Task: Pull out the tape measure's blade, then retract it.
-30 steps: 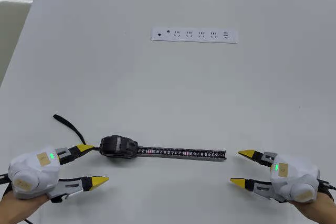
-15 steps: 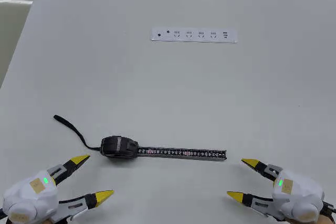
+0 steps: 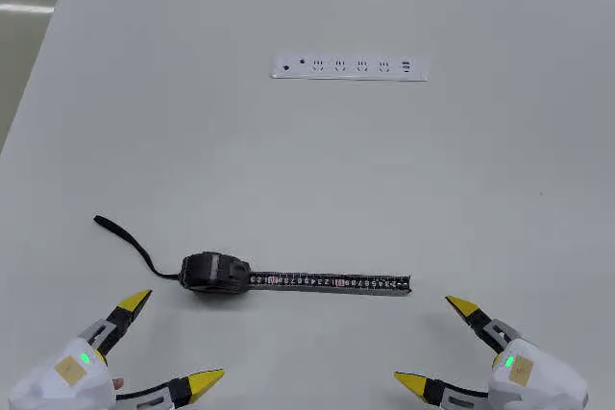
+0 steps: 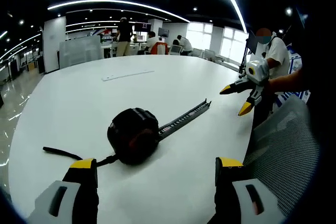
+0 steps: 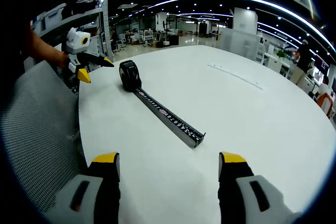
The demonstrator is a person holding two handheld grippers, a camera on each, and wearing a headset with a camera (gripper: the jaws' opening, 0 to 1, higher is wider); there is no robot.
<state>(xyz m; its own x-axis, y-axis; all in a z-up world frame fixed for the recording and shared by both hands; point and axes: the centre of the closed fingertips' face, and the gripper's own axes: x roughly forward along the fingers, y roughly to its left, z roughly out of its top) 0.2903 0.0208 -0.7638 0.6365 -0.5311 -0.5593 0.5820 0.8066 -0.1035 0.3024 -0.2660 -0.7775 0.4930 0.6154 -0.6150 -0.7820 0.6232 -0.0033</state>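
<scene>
A black tape measure (image 3: 216, 272) lies on the white table (image 3: 317, 170), its blade (image 3: 332, 283) pulled out to the right and lying flat, a black wrist strap (image 3: 125, 237) trailing left. In the left gripper view the case (image 4: 133, 135) sits just ahead of the jaws, blade (image 4: 186, 118) running away. In the right gripper view the blade tip (image 5: 193, 137) lies ahead, case (image 5: 129, 75) farther off. My left gripper (image 3: 171, 344) is open near the table's front left, holding nothing. My right gripper (image 3: 437, 344) is open at the front right, apart from the blade tip.
A white power strip (image 3: 349, 67) lies flat farther back on the table. The table edge runs along the left with floor (image 3: 24, 16) beyond. In the gripper views, people and desks stand far off behind the table.
Both grippers have drawn back toward the front edge, away from the tape measure. The left one has let go of the strap end. The tape measure lies unchanged.
</scene>
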